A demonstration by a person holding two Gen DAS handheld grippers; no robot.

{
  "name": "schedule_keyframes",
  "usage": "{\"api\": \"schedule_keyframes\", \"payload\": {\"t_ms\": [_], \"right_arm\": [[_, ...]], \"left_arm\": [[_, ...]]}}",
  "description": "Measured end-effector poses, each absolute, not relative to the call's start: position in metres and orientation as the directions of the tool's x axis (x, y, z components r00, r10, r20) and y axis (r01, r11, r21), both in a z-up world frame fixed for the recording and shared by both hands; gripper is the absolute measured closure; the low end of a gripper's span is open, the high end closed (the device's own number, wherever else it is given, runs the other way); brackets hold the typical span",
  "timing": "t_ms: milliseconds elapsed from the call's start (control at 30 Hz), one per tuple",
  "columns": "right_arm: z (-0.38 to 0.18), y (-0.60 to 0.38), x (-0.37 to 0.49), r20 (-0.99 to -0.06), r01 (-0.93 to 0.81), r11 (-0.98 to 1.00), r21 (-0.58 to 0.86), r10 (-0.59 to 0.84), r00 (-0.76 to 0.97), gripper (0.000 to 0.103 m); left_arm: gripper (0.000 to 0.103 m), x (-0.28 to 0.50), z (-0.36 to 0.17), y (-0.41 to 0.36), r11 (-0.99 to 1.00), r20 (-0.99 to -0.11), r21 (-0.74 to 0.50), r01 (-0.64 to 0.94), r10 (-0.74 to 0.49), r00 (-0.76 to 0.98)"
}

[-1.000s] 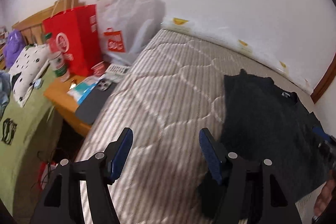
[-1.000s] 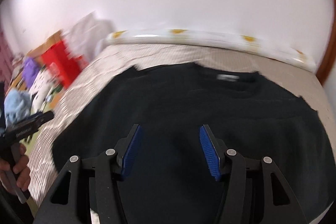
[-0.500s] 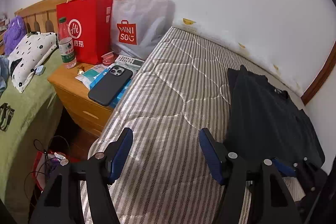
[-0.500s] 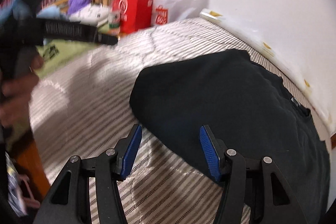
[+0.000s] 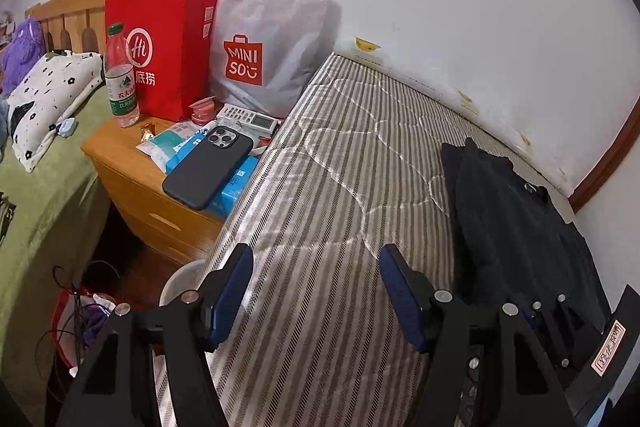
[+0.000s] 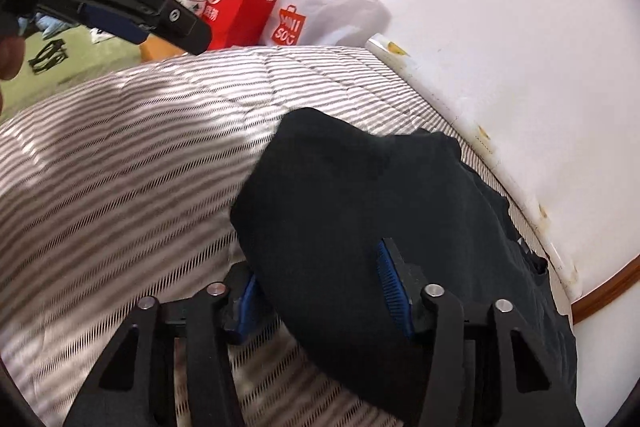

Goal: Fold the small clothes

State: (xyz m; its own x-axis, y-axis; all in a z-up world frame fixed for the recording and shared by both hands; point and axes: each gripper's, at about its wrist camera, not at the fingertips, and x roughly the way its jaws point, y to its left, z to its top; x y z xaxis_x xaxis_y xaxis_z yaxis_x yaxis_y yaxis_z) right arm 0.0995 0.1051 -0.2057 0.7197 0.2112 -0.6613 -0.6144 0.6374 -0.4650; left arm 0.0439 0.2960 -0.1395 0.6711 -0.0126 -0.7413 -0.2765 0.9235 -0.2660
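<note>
Right now right gripper [image 6: 320,287] sits low at the near edge of the dark garment [image 6: 380,207], jaws spread wide; cloth is draped over and between the blue pads [image 6: 390,283], not pinched as far as I can see, so apart, nothing clamped. Left gripper [image 5: 316,295] hovers over bare striped mattress [image 5: 320,187], jaws also wide apart, empty, garment off to its right and not touching it.

Garment: black or very dark tee or sweater, lying on the mattress by the wall side, one side already looks doubled over toward the middle, collar with label [image 5: 530,188] at the far end. Judgement: soft, limp, light, will sag and slide off a shallow bite; knit looks thickish so folded edge is bulky. Best hold is probably the near hem corner or the doubled edge, pinching both layers deep in the pads, with the other gripper on the matching corner so it lifts flat. Fuzzy mattress cover may drag on the cloth, so lift before carrying over.

Farther out: wooden nightstand [image 5: 120,163] beside the mattress with phone [image 5: 208,165], water bottle [image 5: 120,75], red paper bag [image 5: 168,47], grey Miniso bag [image 5: 272,39]. Wall behind. None of it in the way of the fold.
</note>
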Motion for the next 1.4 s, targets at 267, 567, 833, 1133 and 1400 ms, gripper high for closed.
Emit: {"api": "schedule_keyframes", "payload": {"t_ms": [267, 567, 833, 1133, 1400], "right_arm": [[-0.18, 0.09, 0.113, -0.647, -0.567, 0.746, -0.35, 0.245, 0.722, 0.085], [-0.082, -0.023, 0.125, -0.502, -0.385, 0.909, -0.163, 0.259, 0.825, 0.086], [-0.039, -0.174, 0.138, -0.44, -0.189, 0.981, 0.037, 0.186, 0.879, 0.086], [-0.105, -0.329, 0.144, -0.571, 0.078, 0.976, 0.204, 0.053, 0.819, 0.085], [-0.15, -0.372, 0.127, -0.615, 0.099, 0.964, 0.248, 0.077, 0.785, 0.063]], "left_arm": [[0.04, 0.077, -0.132, 0.284, 0.944, -0.752, -0.239, -0.225, -0.033, 0.659], [0.04, 0.116, -0.115, 0.206, 0.953, -0.721, -0.282, -0.108, -0.137, 0.68], [0.04, 0.133, -0.111, 0.125, 0.959, -0.715, -0.282, -0.026, -0.192, 0.672], [0.04, 0.14, -0.109, 0.031, 0.948, -0.684, -0.3, 0.109, -0.294, 0.668], [0.04, 0.143, -0.104, -0.032, 0.941, -0.693, -0.265, 0.21, -0.337, 0.637]]}}
